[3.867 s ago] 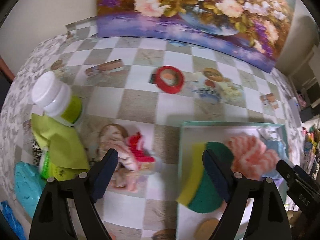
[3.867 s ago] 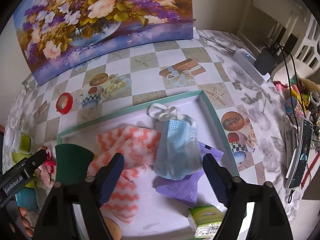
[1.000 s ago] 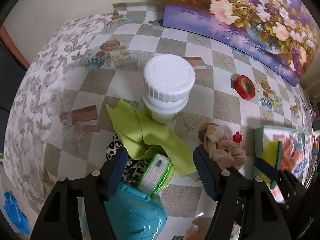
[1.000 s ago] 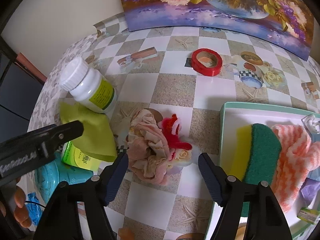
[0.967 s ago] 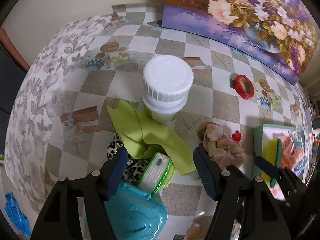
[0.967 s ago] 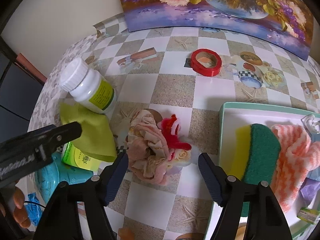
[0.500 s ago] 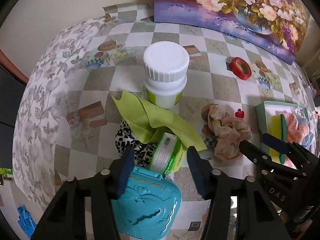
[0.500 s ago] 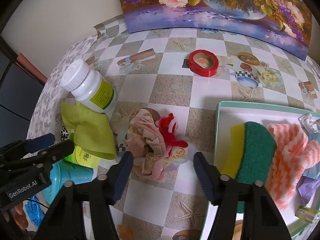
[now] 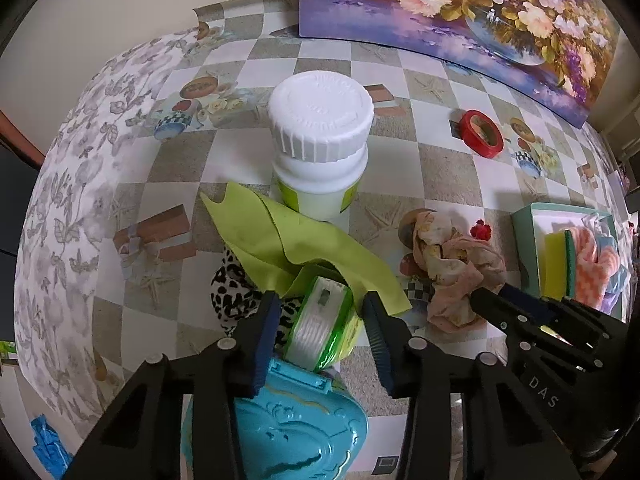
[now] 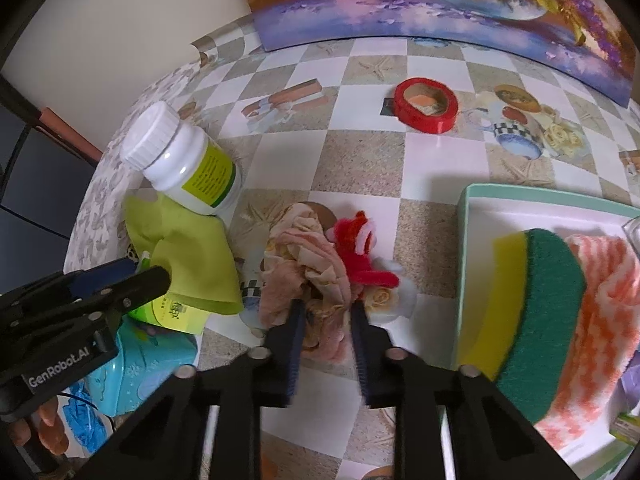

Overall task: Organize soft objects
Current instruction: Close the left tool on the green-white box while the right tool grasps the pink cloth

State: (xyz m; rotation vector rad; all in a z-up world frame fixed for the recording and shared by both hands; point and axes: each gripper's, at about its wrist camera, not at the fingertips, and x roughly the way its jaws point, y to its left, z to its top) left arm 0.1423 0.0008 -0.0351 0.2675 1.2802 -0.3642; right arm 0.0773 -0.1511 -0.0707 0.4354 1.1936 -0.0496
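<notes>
My right gripper (image 10: pixel 326 312) is shut on the crumpled pink floral cloth (image 10: pixel 308 256), which lies on the table with a red plush toy (image 10: pixel 360 248) against it. The cloth also shows in the left wrist view (image 9: pixel 456 268). My left gripper (image 9: pixel 320 312) stands with its jaws on either side of a green tissue pack (image 9: pixel 320 324), narrowed but with gaps showing. A lime green cloth (image 9: pixel 288 248) drapes over the pack, and a leopard-print fabric (image 9: pixel 232 292) lies beneath. A teal tray (image 10: pixel 464 248) on the right holds a yellow-green sponge (image 10: pixel 536 312) and an orange-white cloth (image 10: pixel 604 292).
A white pill bottle (image 9: pixel 320 148) stands behind the lime cloth. A turquoise plastic case (image 9: pixel 296 428) lies under my left gripper. A red tape roll (image 10: pixel 426 104) lies further back. A flower painting (image 9: pixel 460 4) leans on the wall. The table edge curves away at the left.
My right gripper has gone from wide open to shut on the pink cloth. My left gripper has moved onto the tissue pack and narrowed its jaws around it.
</notes>
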